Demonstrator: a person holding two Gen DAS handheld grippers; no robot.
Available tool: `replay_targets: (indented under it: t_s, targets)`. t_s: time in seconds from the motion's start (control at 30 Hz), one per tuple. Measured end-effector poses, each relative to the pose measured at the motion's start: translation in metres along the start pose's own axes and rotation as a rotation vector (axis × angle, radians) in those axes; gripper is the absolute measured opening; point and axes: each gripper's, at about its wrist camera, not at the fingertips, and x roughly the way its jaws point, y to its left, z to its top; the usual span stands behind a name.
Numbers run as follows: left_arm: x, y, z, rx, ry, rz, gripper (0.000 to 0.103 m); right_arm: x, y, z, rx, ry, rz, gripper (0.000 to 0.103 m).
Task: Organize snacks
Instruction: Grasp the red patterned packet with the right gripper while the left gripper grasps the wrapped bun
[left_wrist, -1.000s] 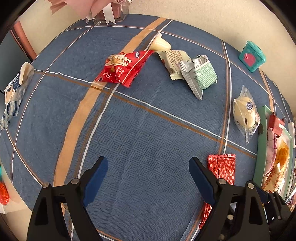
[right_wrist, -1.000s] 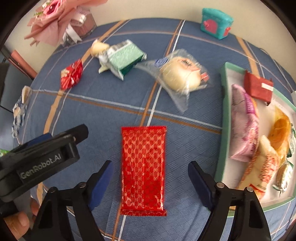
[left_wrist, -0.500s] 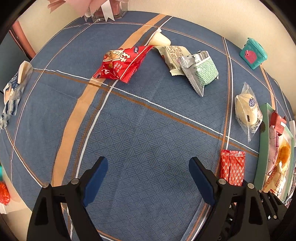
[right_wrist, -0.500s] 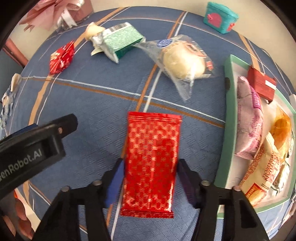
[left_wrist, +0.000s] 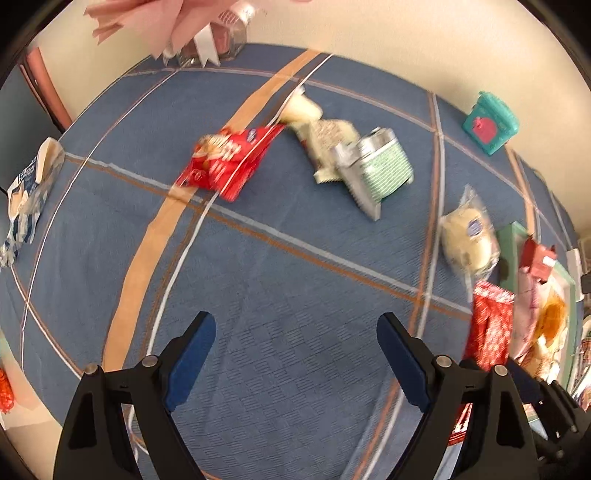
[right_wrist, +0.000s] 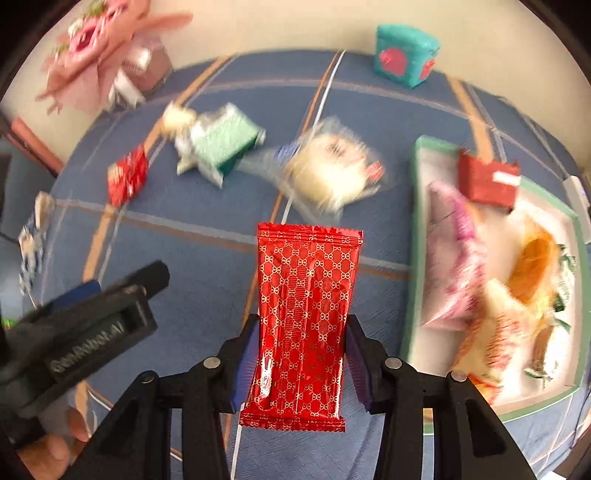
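Big bare patch of blue tabletop (left_wrist: 295, 295) under the left tool (left_wrist: 295, 354), nothing between its jaws, which sit wide apart and touch nothing. Most of the near half of the cloth is free on that side. Loose snacks sit toward the far edge: a red bag (left_wrist: 229, 158), a green pack (left_wrist: 384, 173), and a bun (right_wrist: 325, 173) in clear wrap nearer the right edge. The tray (right_wrist: 415, 236) runs along the right edge and is already pretty crowded. The right tool (right_wrist: 299, 350) has its jaws closing on the red wafer (right_wrist: 306, 314), pads pressing both long sides, packet sticking out ahead of the fingers, just left of the tray rim. Teal box (right_wrist: 404, 55) sits at the far edge.
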Motion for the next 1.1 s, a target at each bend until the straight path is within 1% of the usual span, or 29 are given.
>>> replay_targets:
  t_s: [0.13, 0.23, 0.3, 0.33, 0.37, 0.47, 0.53, 0.63, 0.67, 0.8, 0.93, 1.0, 1.07, 1.1]
  targets:
    - [-0.007, -0.023, 0.013, 0.028, -0.032, -0.022, 0.090, -0.020, -0.021, 0.018, 0.073, -0.060, -0.008, 0.047]
    - [-0.011, -0.045, 0.024, 0.047, -0.047, -0.055, 0.090, -0.026, -0.035, 0.023, 0.104, -0.086, -0.066, 0.047]
    - [-0.012, -0.056, 0.028, 0.055, -0.052, -0.081, 0.090, -0.028, -0.047, 0.026, 0.138, -0.098, -0.060, 0.047]
    - [-0.013, -0.068, 0.033, 0.070, -0.058, -0.099, 0.090, -0.030, -0.053, 0.029, 0.153, -0.106, -0.058, 0.047]
    - [-0.013, -0.077, 0.036, 0.087, -0.061, -0.110, 0.087, -0.033, -0.058, 0.031, 0.163, -0.113, -0.061, 0.047]
    - [-0.008, -0.101, 0.043, 0.138, -0.062, -0.124, 0.086, -0.034, -0.075, 0.035, 0.213, -0.127, -0.063, 0.047]
    - [-0.005, -0.110, 0.047, 0.164, -0.057, -0.137, 0.086, -0.034, -0.088, 0.040, 0.236, -0.131, -0.059, 0.047]
    - [0.001, -0.126, 0.054, 0.212, -0.059, -0.131, 0.085, -0.034, -0.111, 0.045, 0.284, -0.132, -0.047, 0.047]
    - [0.004, -0.131, 0.057, 0.228, -0.059, -0.128, 0.085, -0.036, -0.112, 0.042, 0.297, -0.134, -0.052, 0.047]
    - [0.021, -0.143, 0.064, 0.263, -0.044, -0.116, 0.085, -0.036, -0.133, 0.040, 0.348, -0.140, -0.056, 0.047]
    - [0.035, -0.155, 0.067, 0.288, -0.031, -0.133, 0.084, -0.038, -0.147, 0.037, 0.383, -0.131, -0.067, 0.047]
    - [0.041, -0.161, 0.064, 0.314, -0.017, -0.140, 0.081, -0.038, -0.151, 0.036, 0.389, -0.127, -0.071, 0.047]
    - [0.045, -0.166, 0.059, 0.343, -0.003, -0.141, 0.074, -0.038, -0.152, 0.035, 0.393, -0.126, -0.074, 0.047]
    - [0.047, -0.169, 0.058, 0.352, 0.000, -0.133, 0.074, -0.038, -0.152, 0.034, 0.393, -0.125, -0.072, 0.047]
